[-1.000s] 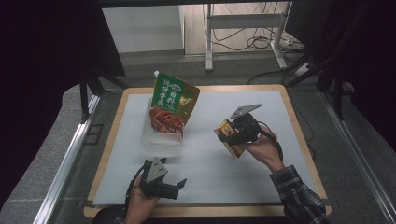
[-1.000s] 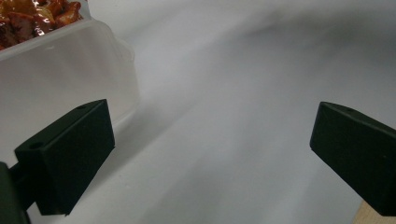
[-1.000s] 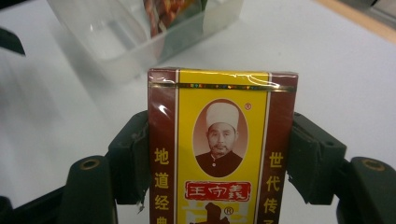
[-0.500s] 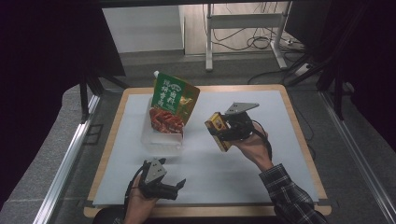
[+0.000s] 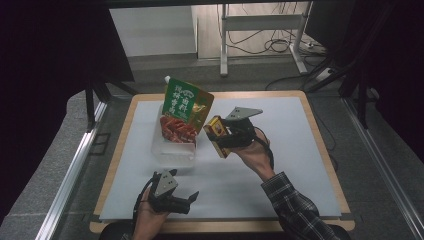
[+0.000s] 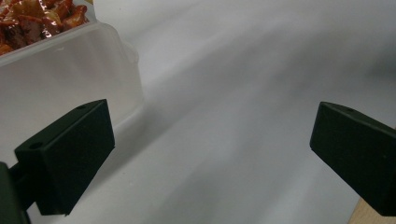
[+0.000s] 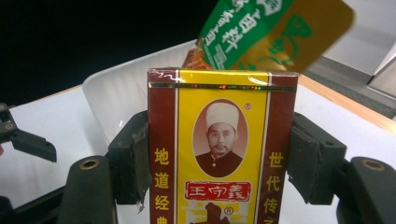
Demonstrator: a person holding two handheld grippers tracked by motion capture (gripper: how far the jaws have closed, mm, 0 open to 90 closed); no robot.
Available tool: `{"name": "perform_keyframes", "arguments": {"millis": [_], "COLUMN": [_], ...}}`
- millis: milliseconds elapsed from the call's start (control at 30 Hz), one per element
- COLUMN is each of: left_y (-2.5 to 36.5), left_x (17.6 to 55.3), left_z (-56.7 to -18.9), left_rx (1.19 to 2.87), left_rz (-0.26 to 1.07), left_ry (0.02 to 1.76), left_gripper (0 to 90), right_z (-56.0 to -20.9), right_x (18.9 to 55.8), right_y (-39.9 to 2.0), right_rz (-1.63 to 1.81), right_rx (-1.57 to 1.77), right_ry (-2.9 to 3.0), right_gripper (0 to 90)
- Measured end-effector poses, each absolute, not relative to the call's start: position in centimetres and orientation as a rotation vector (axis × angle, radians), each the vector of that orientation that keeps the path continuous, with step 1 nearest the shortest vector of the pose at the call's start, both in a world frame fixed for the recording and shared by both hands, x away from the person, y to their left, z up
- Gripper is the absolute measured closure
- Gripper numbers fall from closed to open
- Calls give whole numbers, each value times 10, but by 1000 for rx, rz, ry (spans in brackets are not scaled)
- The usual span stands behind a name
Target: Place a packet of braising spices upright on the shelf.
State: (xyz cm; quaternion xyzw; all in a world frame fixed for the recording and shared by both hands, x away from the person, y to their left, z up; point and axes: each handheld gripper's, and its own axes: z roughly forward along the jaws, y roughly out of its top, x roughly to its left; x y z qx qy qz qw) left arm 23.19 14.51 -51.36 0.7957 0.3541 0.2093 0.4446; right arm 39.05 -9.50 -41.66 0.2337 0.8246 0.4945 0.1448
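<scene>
One box (image 5: 218, 135); one pouch (image 5: 184, 110); one tub (image 5: 172, 152).

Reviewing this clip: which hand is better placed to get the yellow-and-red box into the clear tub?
Right. The right gripper is shut on the yellow-and-red box and sits close beside the clear tub, where the green pouch stands. The left gripper is open, holds nothing, and sits nearer the table's front edge.

Box (image 7: 222, 154): lower part cut off by the bottom edge in the right gripper view; sides covered by the pads (image 7: 133, 156).
Pouch (image 7: 271, 32): top cut off by the frame; base hidden behind the box.
Tub (image 6: 60, 70): cut off at the left edge in the left gripper view; contents partly seen.
Pouch print: too small to read in the high view.
</scene>
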Motion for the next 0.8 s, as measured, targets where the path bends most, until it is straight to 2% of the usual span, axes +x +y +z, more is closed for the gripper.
{"name": "perform_keyframes", "arguments": {"millis": [800], "left_y": [145], "left_x": [231], "left_z": [-513], "left_rx": [1971], "left_rz": [518], "left_ry": [866], "left_gripper": [0], "right_z": [-433], "right_x": [400], "right_y": [-25], "right_rz": [1529], "right_rx": [638], "right_ry": [2316], "right_gripper": [322]}}
